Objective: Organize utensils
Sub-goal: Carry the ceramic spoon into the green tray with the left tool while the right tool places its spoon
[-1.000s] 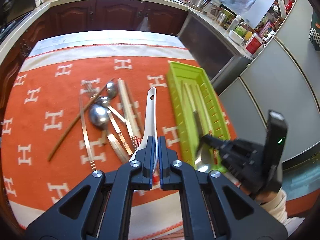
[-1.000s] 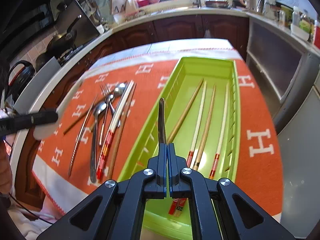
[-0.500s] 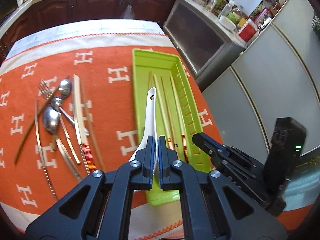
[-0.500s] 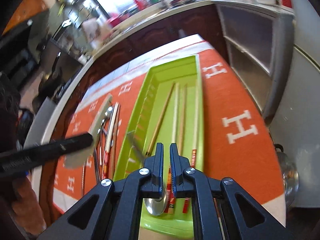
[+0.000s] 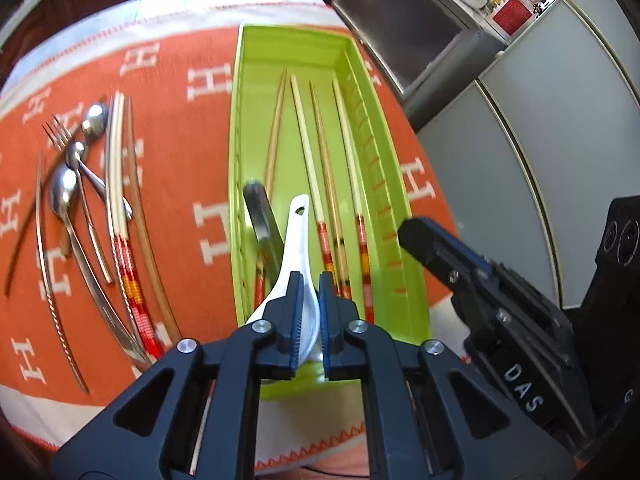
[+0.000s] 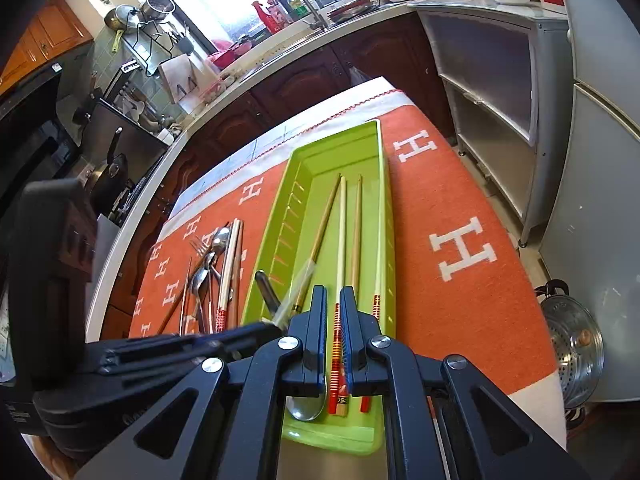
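Note:
My left gripper (image 5: 310,280) is shut on the bowl of a white ceramic spoon (image 5: 294,236), and its jaws are starting to open. The spoon hangs low over the near end of the green tray (image 5: 236,160), handle pointing away. In the tray lie several chopsticks (image 5: 308,140) and a metal spoon (image 5: 262,216), whose bowl (image 6: 306,404) rests at the near end. My right gripper (image 6: 333,296) hovers over that end, open by a narrow gap with nothing in it. From the left wrist view it (image 5: 416,232) sits just right of the tray.
Left of the tray, metal spoons (image 5: 64,192), a fork (image 5: 56,136) and more chopsticks (image 5: 116,160) lie loose on the orange cloth (image 5: 200,120). The table's right edge is close to the tray. A steamer pot (image 6: 576,344) stands on the floor beside grey cabinets.
My left gripper carried the white spoon right, from above the cloth to low over the tray. My right gripper let go of the metal spoon, which now lies in the tray.

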Action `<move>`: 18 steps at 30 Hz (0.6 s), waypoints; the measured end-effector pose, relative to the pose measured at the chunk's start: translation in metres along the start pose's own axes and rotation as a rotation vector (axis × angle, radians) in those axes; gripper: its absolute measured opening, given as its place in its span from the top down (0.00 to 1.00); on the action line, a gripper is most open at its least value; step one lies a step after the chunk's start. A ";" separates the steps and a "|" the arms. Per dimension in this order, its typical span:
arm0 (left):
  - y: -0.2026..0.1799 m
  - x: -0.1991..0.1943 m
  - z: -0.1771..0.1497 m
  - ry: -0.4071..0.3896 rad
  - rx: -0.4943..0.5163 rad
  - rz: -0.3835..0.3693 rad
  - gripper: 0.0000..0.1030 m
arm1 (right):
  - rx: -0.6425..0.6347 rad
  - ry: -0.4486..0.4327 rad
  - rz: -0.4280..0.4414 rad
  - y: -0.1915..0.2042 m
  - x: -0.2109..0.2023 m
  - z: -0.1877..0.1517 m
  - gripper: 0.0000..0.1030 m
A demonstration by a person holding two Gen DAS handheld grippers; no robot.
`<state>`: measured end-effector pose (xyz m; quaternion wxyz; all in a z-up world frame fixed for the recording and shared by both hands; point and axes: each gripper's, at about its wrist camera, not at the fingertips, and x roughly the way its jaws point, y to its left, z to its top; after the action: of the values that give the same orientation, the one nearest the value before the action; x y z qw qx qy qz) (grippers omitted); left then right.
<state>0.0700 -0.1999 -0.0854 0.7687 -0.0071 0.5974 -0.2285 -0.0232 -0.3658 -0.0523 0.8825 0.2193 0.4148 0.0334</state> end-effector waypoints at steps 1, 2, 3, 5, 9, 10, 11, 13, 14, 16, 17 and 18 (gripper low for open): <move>0.002 -0.001 -0.002 0.005 -0.001 -0.007 0.95 | -0.001 0.001 0.001 0.000 0.000 -0.001 0.94; 0.003 -0.004 -0.003 0.000 0.002 -0.010 0.95 | -0.005 0.002 0.001 0.001 0.000 -0.001 0.94; 0.004 -0.007 -0.004 -0.004 0.005 -0.011 0.94 | -0.009 0.004 0.001 0.003 0.000 -0.002 0.94; 0.008 -0.013 -0.006 -0.018 0.001 -0.016 0.93 | -0.013 0.012 0.003 0.005 0.001 -0.003 0.94; 0.021 -0.018 -0.007 -0.026 -0.031 -0.037 0.84 | -0.029 0.024 0.005 0.011 0.005 -0.004 0.94; 0.025 -0.018 -0.007 -0.024 -0.042 -0.038 0.84 | -0.032 0.028 0.007 0.013 0.006 -0.004 0.93; 0.027 -0.019 -0.007 -0.023 -0.049 -0.034 0.83 | -0.033 0.030 0.006 0.014 0.008 -0.004 0.93; 0.031 -0.020 -0.006 -0.024 -0.057 -0.041 0.83 | -0.035 0.032 0.004 0.015 0.008 -0.003 0.93; 0.033 -0.020 -0.006 -0.026 -0.059 -0.038 0.83 | -0.037 0.033 0.003 0.016 0.008 -0.004 0.93; 0.036 -0.025 -0.007 -0.045 -0.053 -0.025 0.83 | -0.040 0.035 0.000 0.017 0.007 -0.005 0.93; 0.037 -0.028 -0.006 -0.054 -0.050 -0.022 0.83 | -0.042 0.036 -0.001 0.017 0.007 -0.004 0.93; 0.038 -0.031 -0.007 -0.064 -0.049 -0.020 0.83 | -0.044 0.037 -0.004 0.018 0.007 -0.004 0.93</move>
<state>0.0706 -0.1529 -0.0694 0.7847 -0.0391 0.5777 -0.2212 -0.0196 -0.3468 -0.0519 0.8794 0.1982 0.4305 0.0450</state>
